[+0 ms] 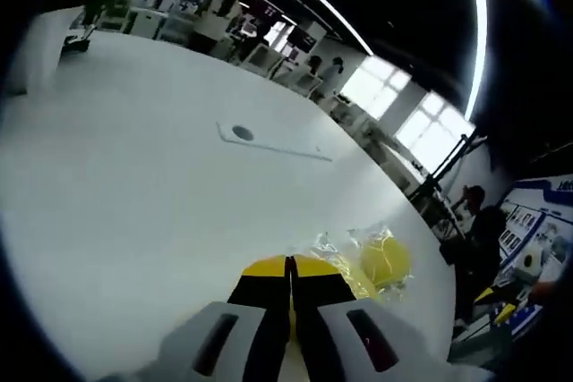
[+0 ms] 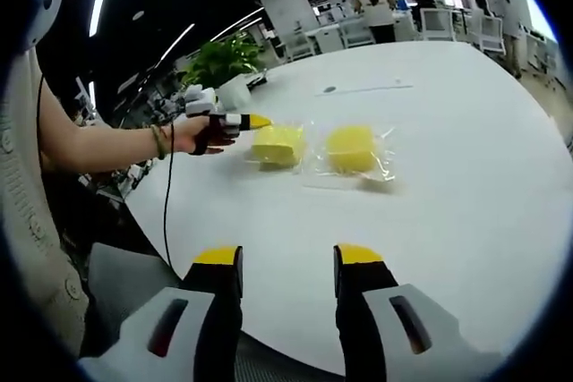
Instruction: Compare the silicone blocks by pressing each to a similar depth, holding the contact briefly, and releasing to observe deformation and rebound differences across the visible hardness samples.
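Two yellow silicone blocks lie in clear plastic bags on the white table (image 2: 466,185): a squarish one (image 2: 277,143) on the left and a rounder one (image 2: 351,148) to its right. A hand holds my left gripper (image 2: 255,121), whose shut yellow tips sit at the squarish block's left edge; I cannot tell whether they touch it. In the left gripper view the shut left gripper (image 1: 288,266) points over the table, with the squarish block (image 1: 354,279) partly hidden behind it and the rounder block (image 1: 386,258) just beyond. My right gripper (image 2: 286,257) stands open near the table's front edge, well short of both blocks.
A potted plant (image 2: 219,60) stands at the table's far left corner. A round cable port (image 1: 242,133) is set in the tabletop farther out. A thin cable hangs from the person's forearm (image 2: 116,145). Desks, chairs and people fill the room behind.
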Action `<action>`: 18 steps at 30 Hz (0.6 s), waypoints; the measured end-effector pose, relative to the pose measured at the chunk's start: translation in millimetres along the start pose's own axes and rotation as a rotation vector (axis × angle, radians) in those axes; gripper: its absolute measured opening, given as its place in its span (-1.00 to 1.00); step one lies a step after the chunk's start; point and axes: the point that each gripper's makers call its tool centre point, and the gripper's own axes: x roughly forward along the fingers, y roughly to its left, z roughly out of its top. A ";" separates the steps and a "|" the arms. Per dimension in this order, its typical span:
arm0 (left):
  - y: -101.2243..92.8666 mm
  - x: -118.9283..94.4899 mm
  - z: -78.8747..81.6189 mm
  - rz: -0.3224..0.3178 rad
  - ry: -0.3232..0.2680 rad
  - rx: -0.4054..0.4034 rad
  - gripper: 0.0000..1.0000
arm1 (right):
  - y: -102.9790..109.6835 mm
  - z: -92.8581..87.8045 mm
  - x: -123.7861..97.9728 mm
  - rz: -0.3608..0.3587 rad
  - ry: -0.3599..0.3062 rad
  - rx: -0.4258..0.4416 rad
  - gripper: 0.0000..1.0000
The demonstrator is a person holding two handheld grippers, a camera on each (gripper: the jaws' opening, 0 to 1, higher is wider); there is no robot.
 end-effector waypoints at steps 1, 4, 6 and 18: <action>-1.7 -0.7 0.3 -0.002 0.001 0.009 -1.00 | 0.7 0.8 -0.2 0.002 -0.003 0.000 -0.27; -11.1 -6.4 1.6 0.009 0.018 0.099 -1.00 | 3.1 2.0 -1.1 0.007 -0.010 -0.005 -0.27; -17.9 -9.0 2.8 0.009 0.016 0.120 -1.00 | 4.4 2.1 -1.9 0.009 -0.013 -0.008 -0.28; -53.4 -29.7 14.9 0.000 -0.033 0.136 -1.00 | 18.1 9.6 -10.0 0.041 -0.056 -0.029 -0.29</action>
